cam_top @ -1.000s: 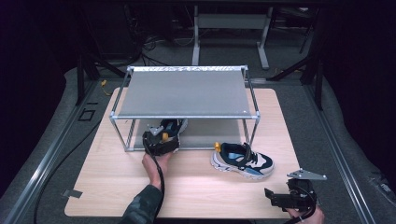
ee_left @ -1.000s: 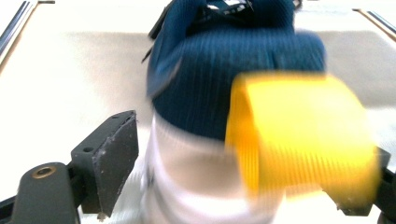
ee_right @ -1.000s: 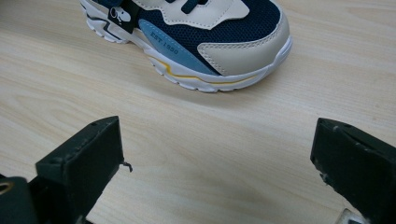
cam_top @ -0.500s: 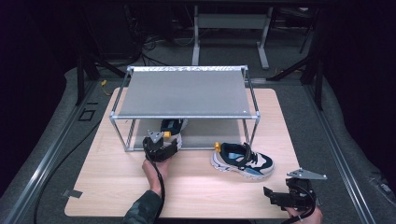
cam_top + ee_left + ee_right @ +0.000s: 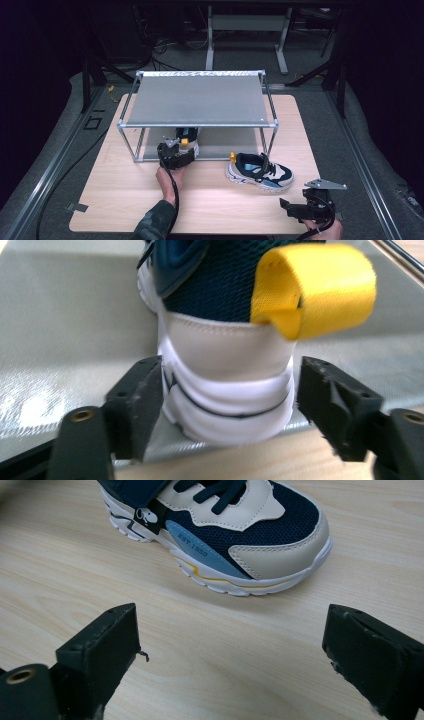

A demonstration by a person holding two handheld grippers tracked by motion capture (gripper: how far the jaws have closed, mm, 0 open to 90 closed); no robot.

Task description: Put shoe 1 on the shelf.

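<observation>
High view above table (image 5: 125, 200), gripper views close on shoes, sharing tabletop

I see my left gripper (image 5: 176, 148) at a shoe (image 5: 187, 141) under the rack (image 5: 200, 102); another shoe (image 5: 260, 171) sits on the table (image 5: 115, 195).

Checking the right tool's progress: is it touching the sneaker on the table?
Apart. The right gripper view shows bare table between the right tool and the sneaker.
</observation>
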